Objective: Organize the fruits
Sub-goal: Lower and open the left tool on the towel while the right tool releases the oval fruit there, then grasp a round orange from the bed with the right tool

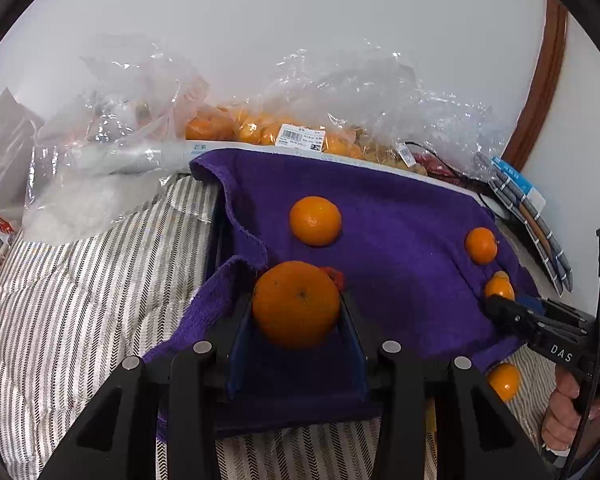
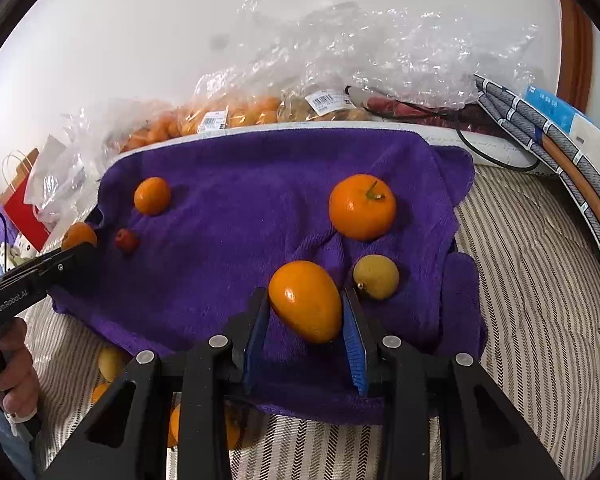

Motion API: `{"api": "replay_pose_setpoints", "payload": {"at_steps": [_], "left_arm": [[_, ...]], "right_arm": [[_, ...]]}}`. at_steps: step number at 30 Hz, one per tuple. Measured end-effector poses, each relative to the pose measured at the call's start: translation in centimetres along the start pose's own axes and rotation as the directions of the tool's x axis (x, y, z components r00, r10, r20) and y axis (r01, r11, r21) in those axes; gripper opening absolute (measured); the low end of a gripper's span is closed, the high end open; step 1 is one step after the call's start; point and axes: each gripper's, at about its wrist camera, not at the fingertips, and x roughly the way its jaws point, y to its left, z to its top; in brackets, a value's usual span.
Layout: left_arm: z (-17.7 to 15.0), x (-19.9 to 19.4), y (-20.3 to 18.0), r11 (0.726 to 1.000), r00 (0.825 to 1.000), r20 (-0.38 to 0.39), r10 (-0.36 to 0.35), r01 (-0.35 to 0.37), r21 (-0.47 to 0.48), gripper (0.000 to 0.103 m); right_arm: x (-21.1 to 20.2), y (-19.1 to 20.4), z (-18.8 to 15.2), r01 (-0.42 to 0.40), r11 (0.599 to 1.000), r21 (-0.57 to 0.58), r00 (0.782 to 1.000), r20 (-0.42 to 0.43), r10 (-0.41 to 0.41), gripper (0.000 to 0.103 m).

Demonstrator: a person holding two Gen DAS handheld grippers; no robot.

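A purple towel [image 1: 400, 220] lies over striped bedding and also shows in the right wrist view [image 2: 240, 200]. My left gripper [image 1: 298, 312] is shut on a round orange [image 1: 296, 304], which shows in the right wrist view [image 2: 78, 234] at the towel's left edge. My right gripper [image 2: 305, 308] is shut on an oval orange fruit [image 2: 306, 300]. That gripper shows in the left wrist view [image 1: 496, 304] at the right. On the towel lie a mandarin with a stem [image 2: 362, 206], a yellow fruit [image 2: 376, 277], a small orange [image 2: 152, 195] and a small red fruit [image 2: 126, 240].
Clear plastic bags of oranges [image 2: 228, 116] and other produce [image 1: 260, 128] lie along the white wall behind the towel. A folded grey item with a blue label [image 2: 552, 136] lies at the right. Loose fruit [image 2: 110, 362] lies on the striped bedding [image 2: 540, 280] in front.
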Motion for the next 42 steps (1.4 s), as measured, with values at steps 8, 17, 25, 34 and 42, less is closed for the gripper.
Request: {"api": "replay_pose_setpoints", "payload": {"at_steps": [8,17,25,34,42], "left_arm": [[-0.1,0.5,-0.5,1.0,1.0,-0.013,0.008,-0.008,0.026,0.039],[0.1,-0.3,-0.2,1.0,1.0,0.011,-0.028,0.028,0.002,0.05],[0.3,-1.9,0.2,0.998,0.996,0.067,-0.051,0.053,-0.02,0.051],[0.5,-3.0,0.5,0.997,0.993,0.094,-0.069,0.072,-0.026,0.053],[0.6,-3.4,0.5,0.995,0.991,0.102,-0.086,0.091,-0.038,0.053]], "right_arm": [[-1.0,0.1,0.1,0.017,1.0,-0.01,0.998,0.059,-0.016,0.038],[-4.3,0.2,-0.2,0.011,1.0,0.027,0.989,0.148,-0.015,0.04],[-7.2,3.3,-4.4,-0.021,0.999,-0.025,0.994,0.103,0.023,0.04],[-4.9,4.2,-5.9,-0.051,0.998,0.021,0.999,0.008,0.051,0.036],[-3.1,4.1,-5.7,-0.052,0.996,0.068,0.998,-0.041,0.055,0.035]]}}
